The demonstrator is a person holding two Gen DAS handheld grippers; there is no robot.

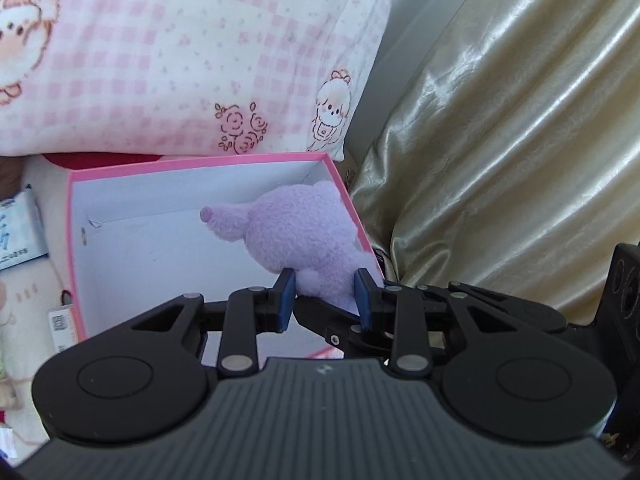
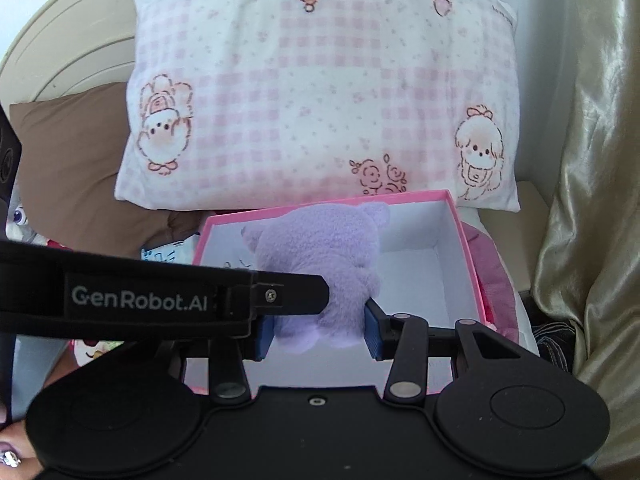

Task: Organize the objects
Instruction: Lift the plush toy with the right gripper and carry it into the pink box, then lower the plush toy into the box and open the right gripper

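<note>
There, filling the top of both views, lay a plump rectangular pillow point(image 2: 320, 92), its soft cotton cover printed in pale pink gingham with scattered tiny flowers, outlined roses and round-faced cartoon figures. To the side hung a glossy champagne curtain point(image 1: 520, 140), a satiny cloth with an embossed pattern, falling in long shining folds. A flat brown cushion point(image 2: 68, 160) showed beside the pillow in the right wrist view, matte and smooth.

Just in front of the pillow sat an open box point(image 1: 100, 176) of stiff card, rectangular, with a pink rim and outer walls and a plain white inside point(image 2: 452, 216). Beside it lay a blue-and-white printed packet point(image 1: 20, 232), only partly seen.

Over the box's open top was a lilac plush toy point(image 1: 296, 236), fuzzy and rounded, with a long drooping ear tipped in pink and small stubby ears on its head point(image 2: 320, 248); whether it touched the box floor could not be told. Both grippers held it. The left gripper point(image 1: 325, 300), black jointed plastic with ribbed blue pads, was clenched on a narrow lower part of the toy. The right gripper point(image 2: 318, 334) was likewise clamped on the toy's fluffy lower body, its blue pads pressed into the pile on either side, with the other gripper's black finger lying across the left pad.
</note>
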